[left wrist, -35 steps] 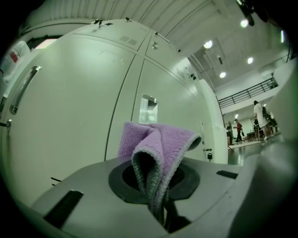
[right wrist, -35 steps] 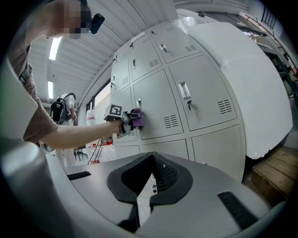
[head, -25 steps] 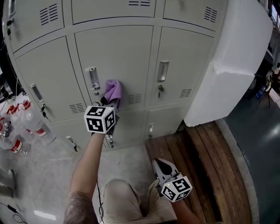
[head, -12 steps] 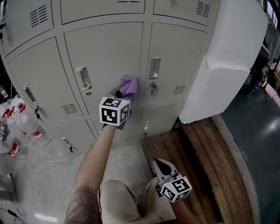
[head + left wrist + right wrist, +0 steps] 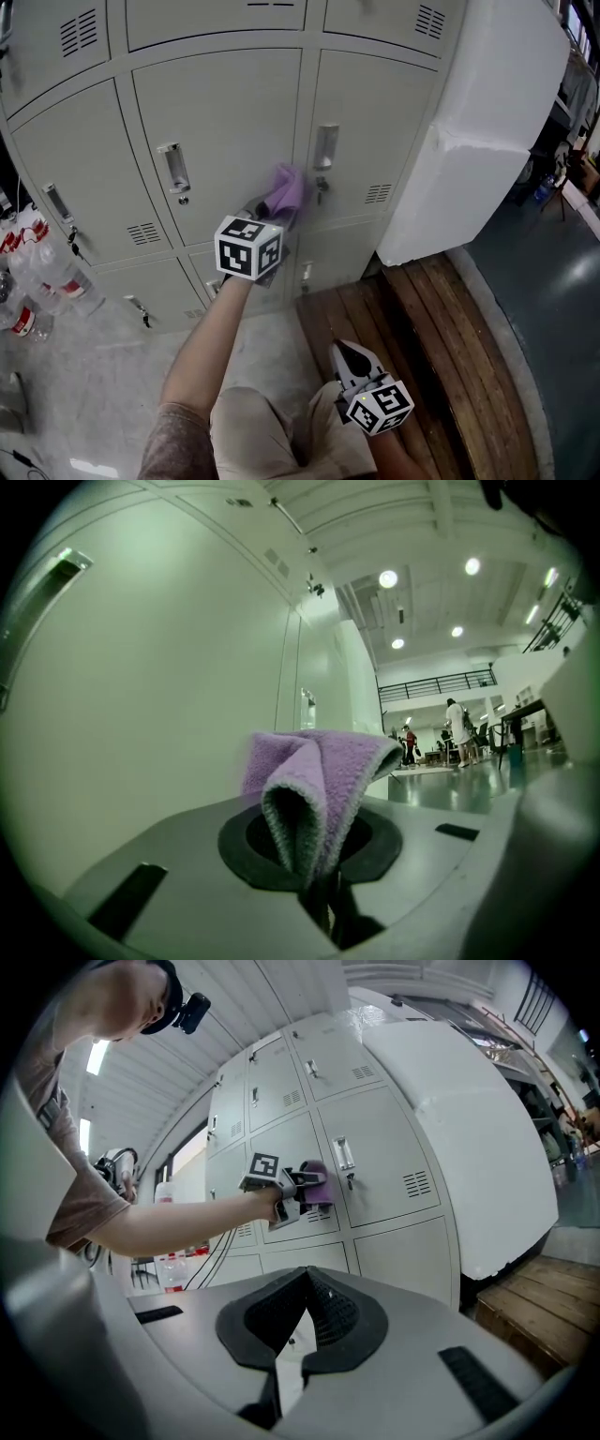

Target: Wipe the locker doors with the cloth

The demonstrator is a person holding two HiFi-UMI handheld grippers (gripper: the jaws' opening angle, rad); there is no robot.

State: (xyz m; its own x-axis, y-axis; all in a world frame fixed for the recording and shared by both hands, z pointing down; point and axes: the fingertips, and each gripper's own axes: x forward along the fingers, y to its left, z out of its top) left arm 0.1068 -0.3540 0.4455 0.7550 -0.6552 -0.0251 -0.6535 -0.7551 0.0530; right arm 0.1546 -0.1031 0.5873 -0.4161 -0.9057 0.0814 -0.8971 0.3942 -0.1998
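**Wipe under way, plenty of doors left**

While my left gripper [image 5: 270,212] is clamped on the cloth [image 5: 289,192], the purple wad sticks out past its tips. It looks pressed on the lockers [image 5: 225,122] at a seam between two doors, with a latch [image 5: 324,150] just up-right of it. My right gripper [image 5: 349,357] hangs low behind, jaws together, empty. I'd call it mid-task: no door shows as finished, and the doors above, left and below likely remain.
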